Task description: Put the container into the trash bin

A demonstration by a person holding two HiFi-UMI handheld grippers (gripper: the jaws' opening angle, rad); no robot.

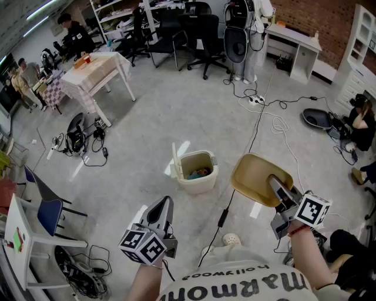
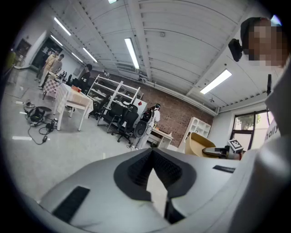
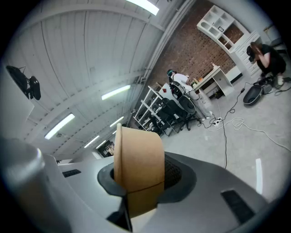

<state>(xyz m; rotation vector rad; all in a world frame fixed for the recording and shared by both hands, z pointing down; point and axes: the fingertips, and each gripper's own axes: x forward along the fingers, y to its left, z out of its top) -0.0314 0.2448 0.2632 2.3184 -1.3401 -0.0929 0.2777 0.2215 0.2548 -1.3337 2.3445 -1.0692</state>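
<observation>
Container (image 1: pixel 252 173) held above the floor, just right of trash bin (image 1: pixel 197 171), mouth facing up. My right gripper (image 1: pixel 277 187) clamps its near wall. My left gripper (image 1: pixel 167 202) is closed, empty.

White table (image 1: pixel 110 63), office chairs (image 1: pixel 202 28), blue chair (image 1: pixel 50 215)

Glossy grey floor (image 1: pixel 176 111) strewn with cables (image 1: pixel 257 126); brick wall (image 1: pixel 317 14), white shelves (image 1: pixel 361 35), black office chairs (image 1: pixel 200 26), ceiling strip lights (image 2: pixel 132 52).

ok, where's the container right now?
In the head view the container is clamped by its rim in the right tool, just right of the trash bin and not yet in it.
</observation>
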